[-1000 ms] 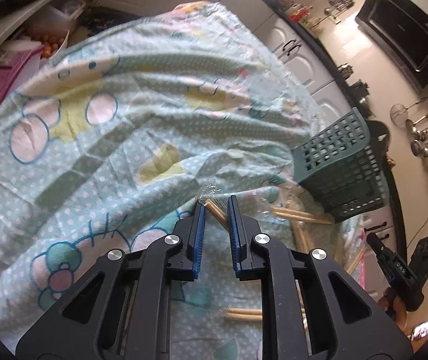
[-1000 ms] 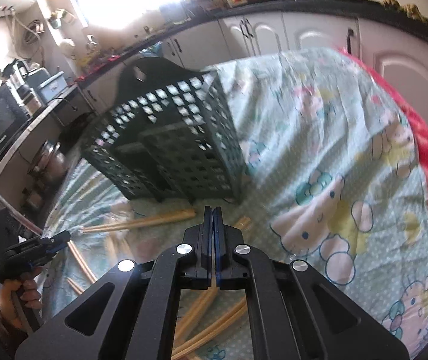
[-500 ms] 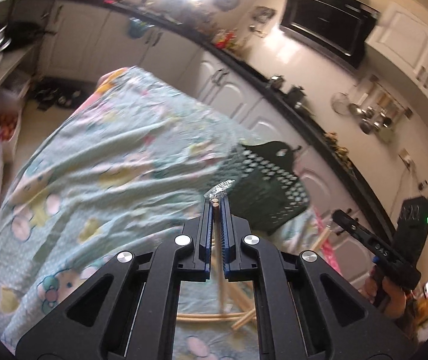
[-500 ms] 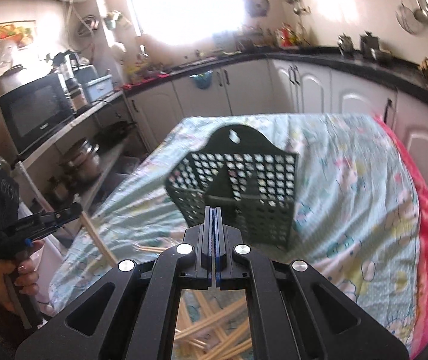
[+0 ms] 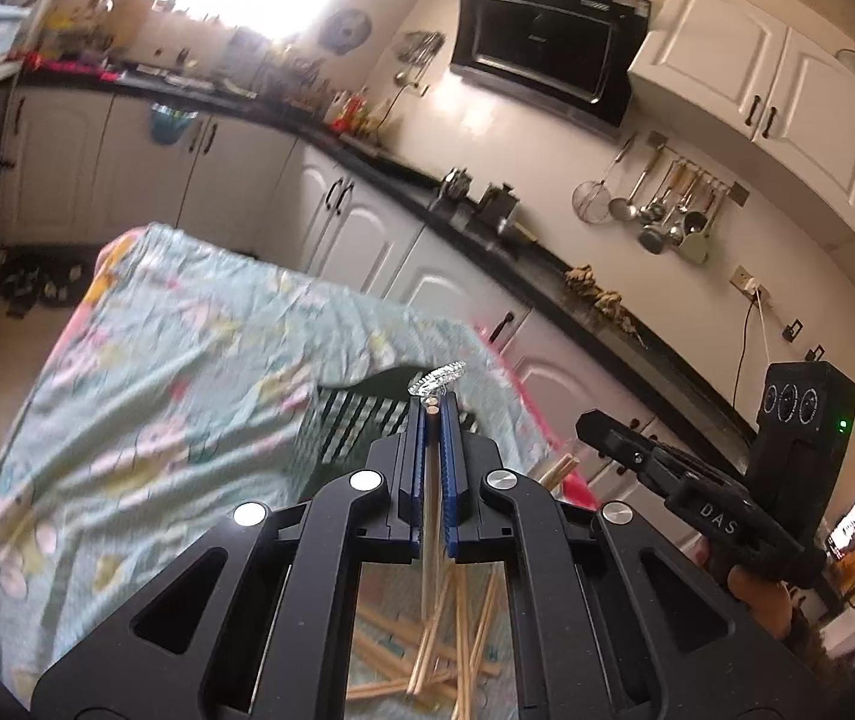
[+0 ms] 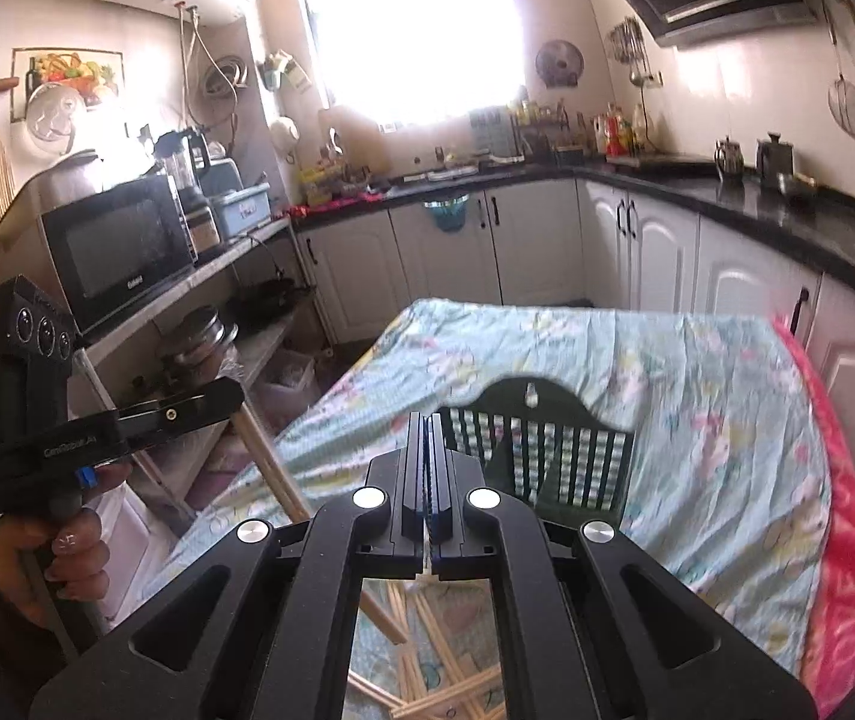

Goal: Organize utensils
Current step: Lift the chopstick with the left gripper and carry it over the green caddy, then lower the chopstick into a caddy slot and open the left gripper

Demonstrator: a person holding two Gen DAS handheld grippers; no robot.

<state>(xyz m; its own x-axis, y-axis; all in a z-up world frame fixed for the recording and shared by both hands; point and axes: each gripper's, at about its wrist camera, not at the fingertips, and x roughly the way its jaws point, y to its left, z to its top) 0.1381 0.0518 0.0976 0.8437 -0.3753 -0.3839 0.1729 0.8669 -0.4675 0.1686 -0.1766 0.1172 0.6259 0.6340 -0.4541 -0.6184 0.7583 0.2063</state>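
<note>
The left gripper (image 5: 432, 414) clamped a chopstick (image 5: 431, 516) lengthwise above the basket (image 5: 355, 426); the right gripper's (image 6: 426, 426) fingers sat closed, empty.

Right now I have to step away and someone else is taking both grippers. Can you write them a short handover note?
Left gripper: shut on one chopstick, raised above the table.
Right gripper: shut, apparently empty.
Green basket stands on the tablecloth ahead; what it holds is hidden.
Loose chopsticks lie piled on the cloth below.
Left: drop the held chopstick into the basket, then the pile.
</note>
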